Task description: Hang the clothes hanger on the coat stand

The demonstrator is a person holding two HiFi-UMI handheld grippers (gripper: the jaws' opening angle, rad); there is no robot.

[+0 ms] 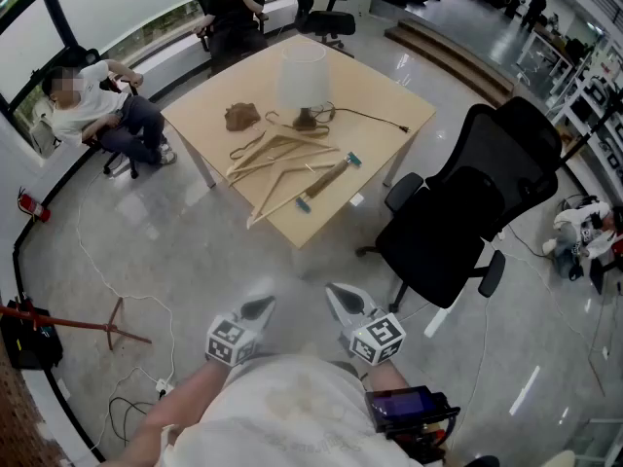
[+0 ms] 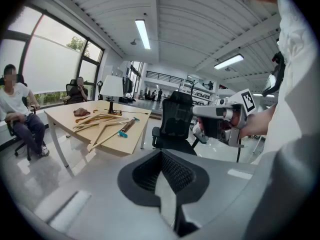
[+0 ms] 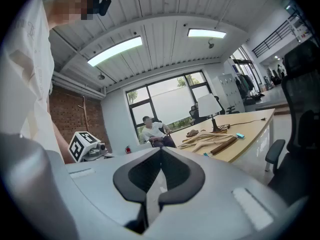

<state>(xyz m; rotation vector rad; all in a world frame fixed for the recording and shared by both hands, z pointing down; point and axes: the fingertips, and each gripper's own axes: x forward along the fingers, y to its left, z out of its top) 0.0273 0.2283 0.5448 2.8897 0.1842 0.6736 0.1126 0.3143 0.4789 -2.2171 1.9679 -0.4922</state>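
Standby: both grippers empty, hangers on the counter [image 1: 389, 105] at 12 o'clock.
The left gripper [image 1: 257, 308] and right gripper [image 1: 345, 301] sat low by the torso, jaws together on nothing. I read that as a carry pose, since the counter was well apart. The wooden clothes hangers [image 1: 282, 159] lay overlapped mid-counter, so about three; exact count unclear. One clip hanger [image 1: 326, 181] with teal ends lay at the pile's 4 o'clock and one lamp [image 1: 304, 81] at its 12. One office chair [image 1: 467, 222] stood at 2 o'clock and one coat stand [image 1: 68, 321] at 9 o'clock, far from the hangers.
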